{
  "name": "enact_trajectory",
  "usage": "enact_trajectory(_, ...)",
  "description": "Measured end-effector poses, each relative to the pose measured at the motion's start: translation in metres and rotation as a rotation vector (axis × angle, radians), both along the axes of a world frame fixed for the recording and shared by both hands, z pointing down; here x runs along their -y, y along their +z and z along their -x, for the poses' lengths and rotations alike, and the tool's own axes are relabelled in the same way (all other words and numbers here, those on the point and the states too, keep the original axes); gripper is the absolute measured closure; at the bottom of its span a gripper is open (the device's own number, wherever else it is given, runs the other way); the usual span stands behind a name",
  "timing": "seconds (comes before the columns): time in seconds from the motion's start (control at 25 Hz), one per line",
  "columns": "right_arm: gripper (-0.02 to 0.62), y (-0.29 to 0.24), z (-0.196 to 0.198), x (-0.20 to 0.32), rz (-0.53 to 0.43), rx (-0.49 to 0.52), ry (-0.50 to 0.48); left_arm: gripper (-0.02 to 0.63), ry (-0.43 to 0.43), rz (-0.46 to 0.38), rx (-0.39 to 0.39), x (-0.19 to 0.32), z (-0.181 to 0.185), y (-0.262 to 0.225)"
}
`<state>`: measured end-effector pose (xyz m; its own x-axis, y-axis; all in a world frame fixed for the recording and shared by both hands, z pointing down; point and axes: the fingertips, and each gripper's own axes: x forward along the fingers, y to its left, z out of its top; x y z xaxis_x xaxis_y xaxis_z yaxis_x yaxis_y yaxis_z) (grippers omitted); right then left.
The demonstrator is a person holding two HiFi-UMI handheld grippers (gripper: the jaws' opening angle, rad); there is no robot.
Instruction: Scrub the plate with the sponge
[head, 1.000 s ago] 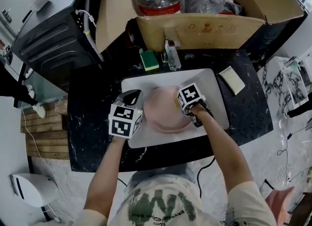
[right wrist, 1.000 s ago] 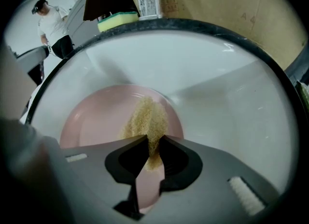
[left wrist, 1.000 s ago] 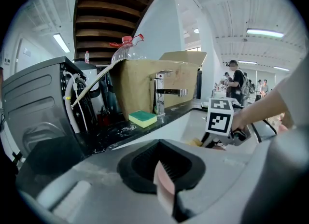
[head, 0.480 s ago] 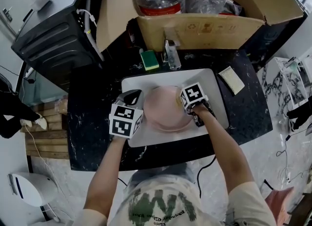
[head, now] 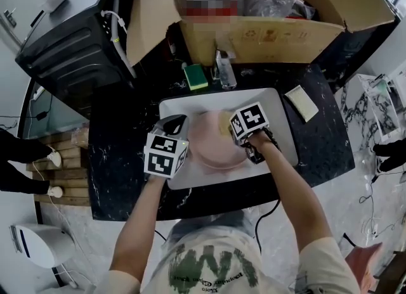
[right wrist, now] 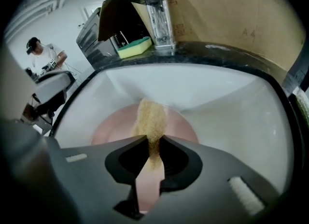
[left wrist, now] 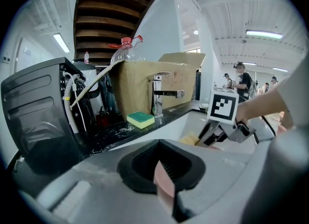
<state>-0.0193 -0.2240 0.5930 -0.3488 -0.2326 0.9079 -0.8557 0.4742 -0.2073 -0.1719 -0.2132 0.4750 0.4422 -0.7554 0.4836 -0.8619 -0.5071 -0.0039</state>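
Observation:
A pink plate [head: 212, 147] lies in the white sink basin [head: 279, 118]. My left gripper [head: 184, 135] is shut on the plate's left rim, and that rim shows as a pink edge [left wrist: 163, 183] between the jaws of the left gripper [left wrist: 166, 179]. Over the plate's right side, my right gripper [head: 228, 132] is shut on a yellow sponge [head: 223, 125]. In the right gripper view the sponge [right wrist: 150, 119] sticks out of the right gripper [right wrist: 152, 153] and rests on the plate [right wrist: 113, 126].
A green and yellow sponge [head: 195, 77] lies on the black counter behind the basin, next to the tap [head: 223, 71]. A cardboard box [head: 266, 30] stands behind the tap. A pale yellow pad [head: 301, 104] lies right of the basin. A black appliance [head: 70, 49] stands at the back left.
My right gripper and the sponge have shifted slightly toward the far side of the plate. The left gripper has kept its hold on the rim almost without moving.

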Motion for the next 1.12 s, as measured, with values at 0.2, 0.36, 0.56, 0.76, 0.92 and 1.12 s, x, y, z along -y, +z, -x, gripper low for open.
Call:
enact_trajectory(0.2,0.532,-0.01,0.029,-0.009,0.036,0.08,-0.046,0.601,-0.006,0.001,-0.001,0.0,0.003,0.0)
enact_trajectory(0.36,0.532,-0.015,0.048,-0.018,0.063,0.119,-0.091,0.601,-0.01,0.001,-0.002,-0.001,0.005,-0.001)
enact_trajectory(0.56,0.532,-0.014,0.068,-0.032,0.124,0.159,-0.129,0.601,-0.014,0.003,-0.002,-0.002,0.008,0.0)
enact_trajectory(0.76,0.532,-0.004,0.082,-0.05,0.202,0.172,-0.183,0.601,-0.015,0.004,-0.004,-0.001,0.009,0.0)
enact_trajectory(0.92,0.532,0.006,0.088,-0.063,0.28,0.197,-0.185,0.601,-0.015,0.006,-0.003,-0.002,0.009,0.001)
enact_trajectory(1.12,0.532,0.02,0.087,-0.075,0.342,0.184,-0.184,0.601,-0.016,0.006,-0.003,-0.001,0.009,0.001)
